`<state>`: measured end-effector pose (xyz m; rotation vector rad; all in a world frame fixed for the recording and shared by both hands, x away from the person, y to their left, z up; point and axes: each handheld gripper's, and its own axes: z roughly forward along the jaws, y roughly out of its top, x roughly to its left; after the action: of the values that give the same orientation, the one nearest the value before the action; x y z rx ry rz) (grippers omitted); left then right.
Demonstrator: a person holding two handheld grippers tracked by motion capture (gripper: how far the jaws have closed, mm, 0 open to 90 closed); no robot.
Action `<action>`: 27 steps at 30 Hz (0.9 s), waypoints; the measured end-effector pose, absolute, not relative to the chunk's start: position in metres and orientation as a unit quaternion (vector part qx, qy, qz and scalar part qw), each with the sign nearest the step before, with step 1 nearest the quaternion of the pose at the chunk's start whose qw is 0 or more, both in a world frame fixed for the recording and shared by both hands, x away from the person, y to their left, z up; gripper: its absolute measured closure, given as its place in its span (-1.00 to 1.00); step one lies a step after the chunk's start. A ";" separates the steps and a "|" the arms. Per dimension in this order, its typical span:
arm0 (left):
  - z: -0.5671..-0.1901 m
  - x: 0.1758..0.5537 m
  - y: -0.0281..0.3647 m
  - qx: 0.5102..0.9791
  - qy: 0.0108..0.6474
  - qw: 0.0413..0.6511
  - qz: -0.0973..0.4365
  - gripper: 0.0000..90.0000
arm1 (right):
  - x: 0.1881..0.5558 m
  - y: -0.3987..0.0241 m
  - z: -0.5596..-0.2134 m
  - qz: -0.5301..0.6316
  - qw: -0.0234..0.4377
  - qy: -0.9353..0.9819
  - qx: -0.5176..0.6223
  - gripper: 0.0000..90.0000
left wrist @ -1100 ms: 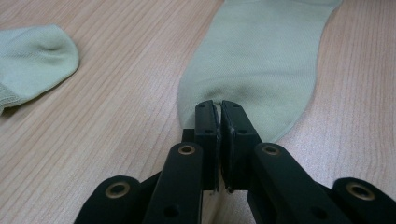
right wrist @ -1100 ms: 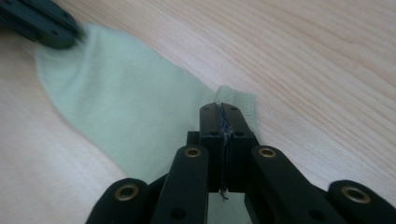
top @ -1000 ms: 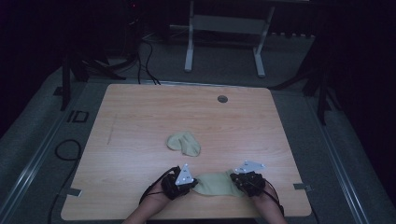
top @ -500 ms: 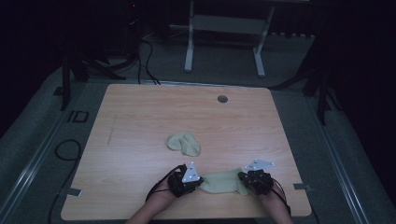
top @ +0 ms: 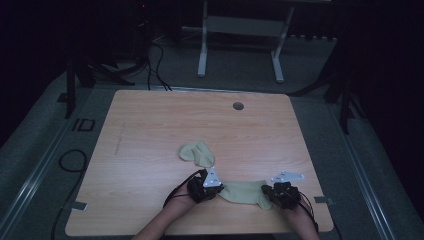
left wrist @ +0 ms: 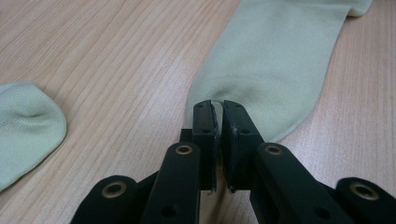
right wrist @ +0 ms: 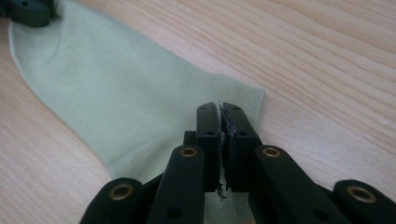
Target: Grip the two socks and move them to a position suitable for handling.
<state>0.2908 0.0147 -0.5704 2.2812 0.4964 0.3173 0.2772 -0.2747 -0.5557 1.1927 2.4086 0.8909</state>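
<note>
While our left hand-held gripper (top: 218,188) and right hand-held gripper (top: 268,195) pinch the flat sock (top: 245,192) ends, another sock (top: 196,152) sits bunched just beyond it.

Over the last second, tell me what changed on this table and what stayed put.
Both hand-held grippers slid toward the table's right: the left hand-held gripper and the right hand-held gripper, dragging the stretched sock along. Each stays shut on one end of it, the right one on the ribbed cuff. The other sock, the table and its grommet hole did not move.
</note>
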 end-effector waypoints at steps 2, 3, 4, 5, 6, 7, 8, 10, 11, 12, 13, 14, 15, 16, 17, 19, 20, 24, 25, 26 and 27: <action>-0.570 0.290 0.014 0.895 0.194 0.382 0.126 0.86 | 0.279 -0.275 -0.556 0.310 0.156 0.841 0.416 0.91; -0.570 0.290 0.014 0.895 0.194 0.382 0.126 0.86 | 0.279 -0.275 -0.556 0.310 0.156 0.841 0.416 0.91; -0.570 0.290 0.015 0.894 0.196 0.383 0.126 0.86 | 0.280 -0.273 -0.555 0.306 0.159 0.844 0.411 0.90; -0.571 0.290 0.015 0.893 0.196 0.386 0.124 0.86 | 0.280 -0.272 -0.555 0.303 0.163 0.845 0.409 0.90; -0.571 0.290 0.015 0.893 0.197 0.386 0.124 0.86 | 0.280 -0.271 -0.555 0.302 0.167 0.846 0.407 0.90; -0.571 0.290 0.015 0.893 0.197 0.386 0.124 0.86 | 0.280 -0.271 -0.555 0.302 0.167 0.846 0.407 0.90; -0.571 0.290 0.015 0.891 0.201 0.388 0.121 0.86 | 0.278 -0.270 -0.556 0.300 0.173 0.845 0.407 0.89; -0.570 0.291 0.015 0.892 0.202 0.386 0.121 0.82 | 0.278 -0.271 -0.556 0.304 0.169 0.844 0.408 0.88; -0.569 0.290 0.015 0.891 0.202 0.387 0.123 0.77 | 0.278 -0.271 -0.556 0.305 0.167 0.843 0.409 0.87; -0.568 0.289 0.015 0.890 0.202 0.389 0.124 0.68 | 0.279 -0.272 -0.556 0.306 0.164 0.844 0.409 0.84; -0.568 0.289 0.015 0.890 0.202 0.389 0.124 0.67 | 0.279 -0.271 -0.556 0.307 0.163 0.845 0.406 0.79; -0.565 0.287 0.018 0.886 0.204 0.400 0.118 0.66 | 0.278 -0.271 -0.556 0.307 0.162 0.846 0.404 0.76; -0.565 0.287 0.018 0.886 0.204 0.400 0.118 0.56 | 0.278 -0.270 -0.555 0.306 0.164 0.848 0.400 0.74; -0.561 0.285 0.022 0.878 0.216 0.413 0.111 0.50 | 0.278 -0.269 -0.555 0.304 0.164 0.850 0.399 0.69; -0.561 0.285 0.022 0.878 0.216 0.413 0.111 0.47 | 0.278 -0.268 -0.555 0.306 0.160 0.851 0.395 0.61; -0.556 0.282 0.028 0.871 0.227 0.422 0.107 0.31 | 0.279 -0.266 -0.553 0.309 0.160 0.852 0.390 0.55; -0.552 0.278 0.036 0.866 0.235 0.429 0.101 0.30 | 0.280 -0.265 -0.551 0.314 0.162 0.852 0.386 0.52; -0.550 0.270 0.050 0.862 0.240 0.433 0.107 0.25 | 0.284 -0.259 -0.544 0.324 0.162 0.857 0.366 0.46; -0.551 0.268 0.056 0.862 0.244 0.431 0.108 0.25 | 0.289 -0.253 -0.539 0.322 0.163 0.862 0.357 0.38; -0.552 0.266 0.061 0.860 0.251 0.431 0.108 0.25 | 0.291 -0.250 -0.537 0.324 0.164 0.861 0.356 0.35; -0.553 0.264 0.067 0.858 0.258 0.432 0.109 0.24 | 0.294 -0.247 -0.534 0.325 0.165 0.861 0.355 0.32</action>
<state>0.2639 0.0667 -0.5532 2.1382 0.6430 0.2714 0.2941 -0.2469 -0.5340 1.0113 2.4530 0.9266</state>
